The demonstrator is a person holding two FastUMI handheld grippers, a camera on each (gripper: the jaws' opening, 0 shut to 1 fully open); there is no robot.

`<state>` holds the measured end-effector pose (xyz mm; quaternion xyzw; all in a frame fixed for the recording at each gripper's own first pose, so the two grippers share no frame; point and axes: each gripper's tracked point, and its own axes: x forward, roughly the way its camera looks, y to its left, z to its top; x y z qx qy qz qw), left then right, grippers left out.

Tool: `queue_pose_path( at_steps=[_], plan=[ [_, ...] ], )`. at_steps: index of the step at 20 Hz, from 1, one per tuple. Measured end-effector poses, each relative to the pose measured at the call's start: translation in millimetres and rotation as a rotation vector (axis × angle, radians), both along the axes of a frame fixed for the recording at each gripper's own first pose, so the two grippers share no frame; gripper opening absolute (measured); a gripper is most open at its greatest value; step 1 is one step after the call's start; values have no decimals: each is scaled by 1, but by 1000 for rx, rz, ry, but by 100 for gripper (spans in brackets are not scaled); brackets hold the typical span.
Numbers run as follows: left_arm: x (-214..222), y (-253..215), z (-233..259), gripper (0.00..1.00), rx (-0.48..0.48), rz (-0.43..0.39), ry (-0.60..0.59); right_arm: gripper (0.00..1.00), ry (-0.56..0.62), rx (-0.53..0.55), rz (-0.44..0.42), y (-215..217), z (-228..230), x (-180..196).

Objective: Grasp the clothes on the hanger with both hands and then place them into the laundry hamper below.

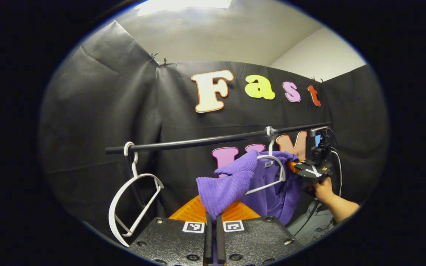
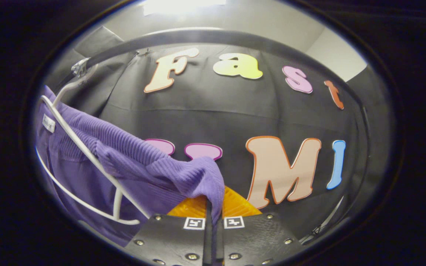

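Purple garment (image 1: 231, 183) half off its white hanger (image 1: 272, 171) on the black rail (image 1: 205, 141), one knitted edge pulled forward and pinched in the left gripper (image 1: 213, 225), fingers nearly together with cloth between them; second, bare hanger (image 1: 133, 199) dangling further left on the same rail; at the garment's far side, the right gripper (image 1: 311, 170) gripped by a hand (image 1: 324, 190). From the right gripper view: another fold of the same garment (image 2: 142, 162) drawn off the hanger (image 2: 83, 151) and clamped in the right gripper (image 2: 213, 225), fingers closed down to a narrow slit on the fabric, rail (image 2: 198, 37) arcing overhead
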<state>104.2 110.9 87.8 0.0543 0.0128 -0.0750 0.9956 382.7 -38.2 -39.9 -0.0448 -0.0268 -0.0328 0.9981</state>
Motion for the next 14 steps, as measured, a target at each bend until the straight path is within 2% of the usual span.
queue_pose_path(
  at_steps=[2,3,5,8,10,11,14],
  plan=[
    [10,33,12,5,31,82,-59,4,50,15,25,7,-19,13],
    [18,52,12,5,26,120,-71,4,86,38,64,17,-30,17],
    [35,56,-26,5,-34,154,32,5,114,44,108,31,-48,22],
    [31,35,-81,5,-4,115,102,4,96,80,94,28,-58,16],
    [39,28,-92,4,-20,120,89,2,114,149,70,13,-75,5],
    [42,28,-93,4,-23,125,77,4,123,169,59,6,-83,2],
    [51,24,-97,5,-59,143,71,4,170,145,21,-14,-102,-3]
  ],
)
